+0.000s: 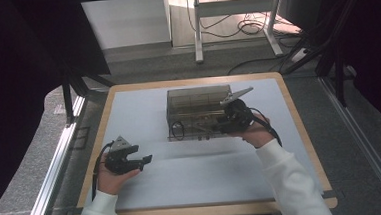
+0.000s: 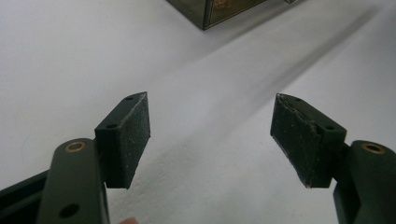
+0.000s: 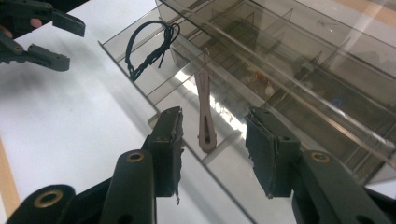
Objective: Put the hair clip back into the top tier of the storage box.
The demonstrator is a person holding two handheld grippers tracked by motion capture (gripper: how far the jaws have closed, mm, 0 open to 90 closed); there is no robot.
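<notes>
Both grippers stand released, the left gripper [image 2: 210, 140] idle over the bare table [image 2: 70, 56], the right gripper [image 3: 212, 154] gaping just above the pink strip [image 3: 205, 116] lying in the organizer's [image 1: 198, 104] pulled-out tray [image 3: 140, 60], whose thin divider could snag a pad and jolt it.

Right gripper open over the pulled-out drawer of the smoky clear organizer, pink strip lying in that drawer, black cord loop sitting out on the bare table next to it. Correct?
Not quite. The black cord loop lies in the pulled-out drawer too, not on the table; the right gripper view shows it. The rest holds: right gripper open over the drawer, pink strip lying in it.
</notes>
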